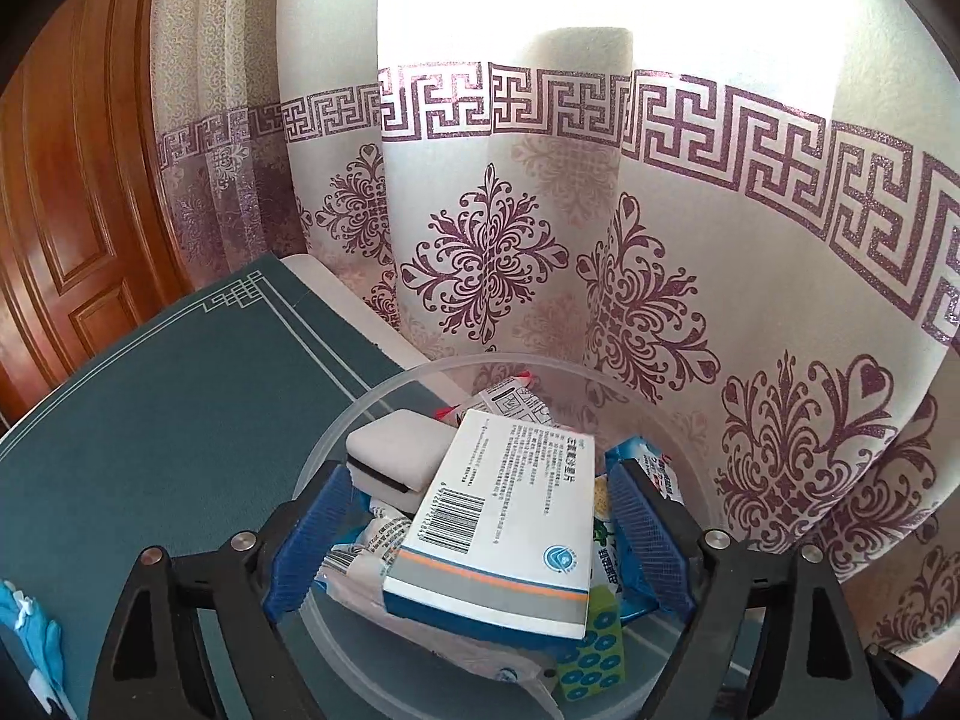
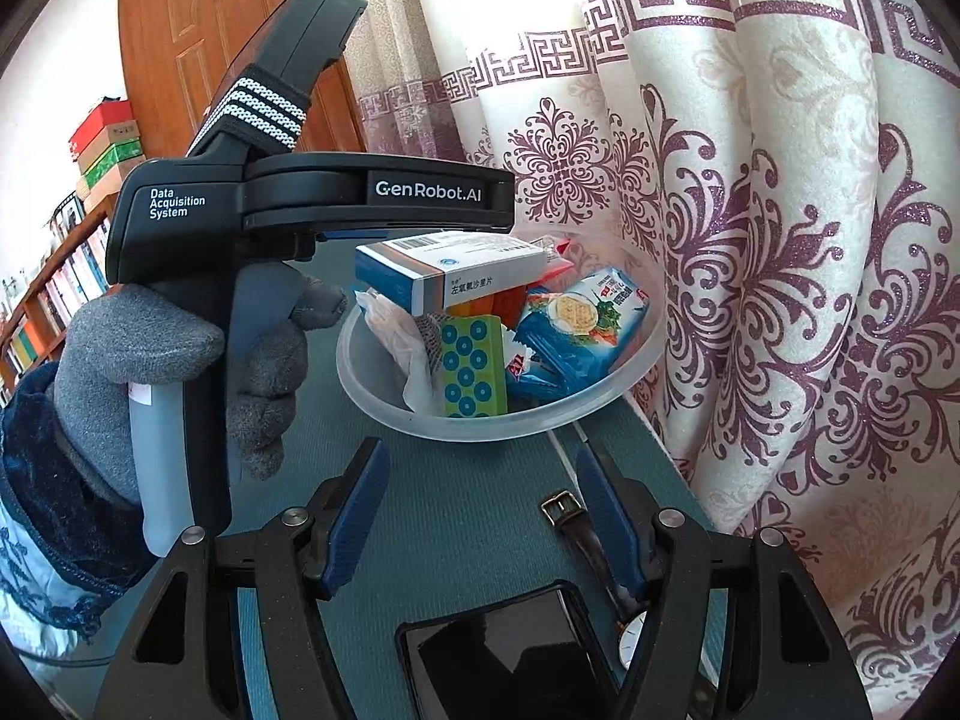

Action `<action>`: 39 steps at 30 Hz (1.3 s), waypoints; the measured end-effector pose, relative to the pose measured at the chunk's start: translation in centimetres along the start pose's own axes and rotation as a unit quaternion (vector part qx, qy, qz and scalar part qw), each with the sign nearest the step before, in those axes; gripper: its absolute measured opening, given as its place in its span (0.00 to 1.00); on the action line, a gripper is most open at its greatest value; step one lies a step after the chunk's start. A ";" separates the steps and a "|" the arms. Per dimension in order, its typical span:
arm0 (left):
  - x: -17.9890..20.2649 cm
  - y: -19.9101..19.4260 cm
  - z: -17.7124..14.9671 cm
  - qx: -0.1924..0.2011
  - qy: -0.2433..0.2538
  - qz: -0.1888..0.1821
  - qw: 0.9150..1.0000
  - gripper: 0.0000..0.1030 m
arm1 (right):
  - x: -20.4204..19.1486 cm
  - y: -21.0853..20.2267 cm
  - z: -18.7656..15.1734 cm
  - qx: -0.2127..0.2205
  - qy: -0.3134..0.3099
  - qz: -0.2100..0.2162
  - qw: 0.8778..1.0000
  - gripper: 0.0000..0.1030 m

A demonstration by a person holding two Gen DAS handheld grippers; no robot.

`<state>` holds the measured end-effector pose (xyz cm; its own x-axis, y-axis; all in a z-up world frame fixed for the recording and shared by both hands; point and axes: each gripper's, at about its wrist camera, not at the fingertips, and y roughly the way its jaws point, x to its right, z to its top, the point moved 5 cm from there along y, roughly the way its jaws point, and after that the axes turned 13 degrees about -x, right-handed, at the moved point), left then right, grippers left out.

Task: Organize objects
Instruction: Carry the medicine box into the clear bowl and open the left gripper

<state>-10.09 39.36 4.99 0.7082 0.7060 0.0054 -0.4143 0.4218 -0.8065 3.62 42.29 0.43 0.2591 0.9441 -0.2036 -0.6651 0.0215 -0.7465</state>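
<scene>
A clear plastic bowl [image 1: 360, 420] stands on the green table mat near the curtain, filled with small items. On top lies a white and blue medicine box [image 1: 498, 528], tilted over a white block [image 1: 399, 456], a green dotted sponge [image 1: 591, 654] and a blue noodle packet [image 1: 645, 468]. My left gripper [image 1: 483, 474] hangs over the bowl, open, its blue pads [image 1: 312, 540] standing clear of the box on both sides. My right gripper [image 2: 483, 516] is open over the mat in front of the bowl [image 2: 498, 423], nothing between its pads. The medicine box [image 2: 450, 270] shows under the left gripper's body [image 2: 384, 192].
A brown-strapped watch [image 2: 570, 510] and a black phone [image 2: 504, 648] lie on the mat [image 2: 456, 480] under my right gripper. A grey-gloved hand [image 2: 180, 360] holds the left tool. The patterned curtain [image 2: 780, 300] hangs close behind the bowl. A wooden door [image 1: 72, 180] and bookshelf [image 2: 48, 300] stand left.
</scene>
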 end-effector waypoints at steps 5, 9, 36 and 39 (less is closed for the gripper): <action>-1.3 -0.1 -1.0 -0.007 -0.012 0.012 1.000 0.88 | -0.2 0.0 -0.2 -0.002 0.000 0.000 1.000 0.65; -2.1 -0.6 -1.7 -0.007 -0.024 0.023 0.999 0.88 | -0.3 -0.1 -0.2 -0.001 -0.002 -0.002 1.000 0.65; -5.8 -4.1 -6.9 0.002 -0.053 0.077 0.996 0.99 | -2.9 0.4 -0.4 -0.013 -0.017 -0.004 1.000 0.67; -6.2 -4.6 -7.5 0.005 -0.056 0.084 0.995 0.99 | -3.4 0.6 -0.6 -0.015 -0.019 -0.004 1.000 0.67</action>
<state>-8.33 28.75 4.24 0.5616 0.8251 -0.0624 -0.5267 0.2983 -0.7960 2.78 38.93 0.35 0.2367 0.9560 -0.1733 -0.6421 0.0201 -0.7664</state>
